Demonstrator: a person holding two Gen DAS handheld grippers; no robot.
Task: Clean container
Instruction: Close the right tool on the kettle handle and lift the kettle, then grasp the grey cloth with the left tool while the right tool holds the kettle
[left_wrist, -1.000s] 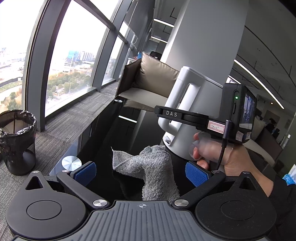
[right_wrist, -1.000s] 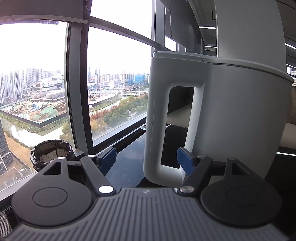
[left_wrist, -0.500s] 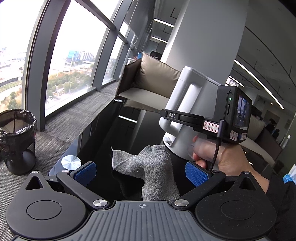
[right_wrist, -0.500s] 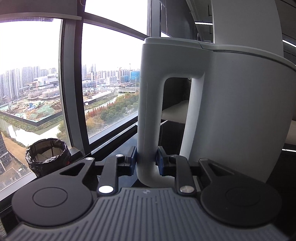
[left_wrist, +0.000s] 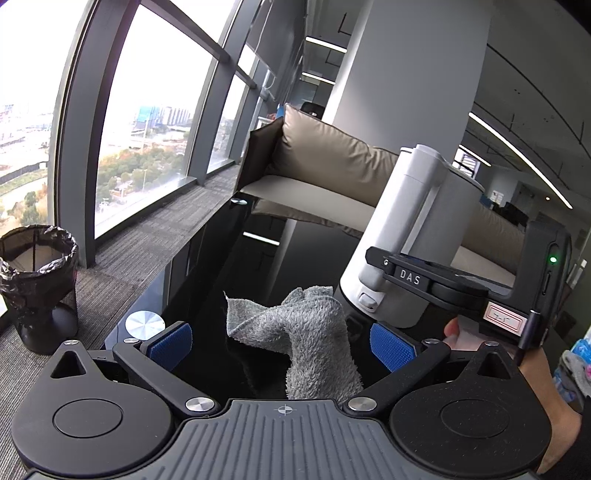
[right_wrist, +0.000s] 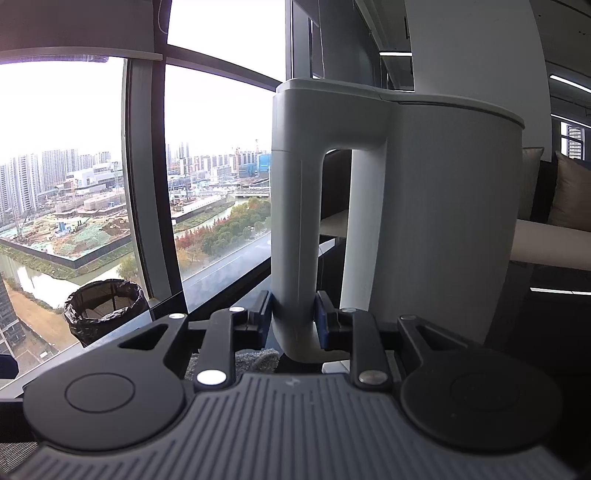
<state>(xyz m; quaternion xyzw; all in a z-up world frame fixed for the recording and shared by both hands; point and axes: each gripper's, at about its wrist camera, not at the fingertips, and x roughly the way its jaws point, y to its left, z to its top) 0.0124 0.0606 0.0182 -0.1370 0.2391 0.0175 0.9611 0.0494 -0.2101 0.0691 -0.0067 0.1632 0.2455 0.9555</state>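
Bin: a black waste bin (left_wrist: 37, 284) lined with a dark bag stands on the grey carpet at the far left, under the tall windows (left_wrist: 155, 122); it also shows at lower left in the right wrist view (right_wrist: 105, 310).
Disc: a small round silver disc (left_wrist: 144, 322) lies on the near left part of the glossy black bench (left_wrist: 221, 266).
Left gripper: the left gripper (left_wrist: 283, 341) hangs low over the bench with its jaws spread wide, the blue pads (left_wrist: 171, 343) well apart and holding nothing.
Cloth: a crumpled grey cloth (left_wrist: 306, 339) sits on the bench between those open jaws, touching neither pad; a corner of it peeks out below the right gripper (right_wrist: 258, 360).
Container: the white container (left_wrist: 417, 236), a tall jug with a loop handle (right_wrist: 295, 240) and a closed lid, stands upright at the right of the cloth, just beside it; whether its base rests on the bench or is raised cannot be told.
Right gripper: the right gripper (right_wrist: 294, 317) has its jaws closed tight on the lower end of the handle, one blue pad pressed to each side.
Hand: a person's hand (left_wrist: 476, 336) grips the right tool from below, at the right edge of the left wrist view.
Background: a tan cushioned sofa (left_wrist: 332, 166) sits beyond the bench, with a pale column (left_wrist: 406, 74) behind it.
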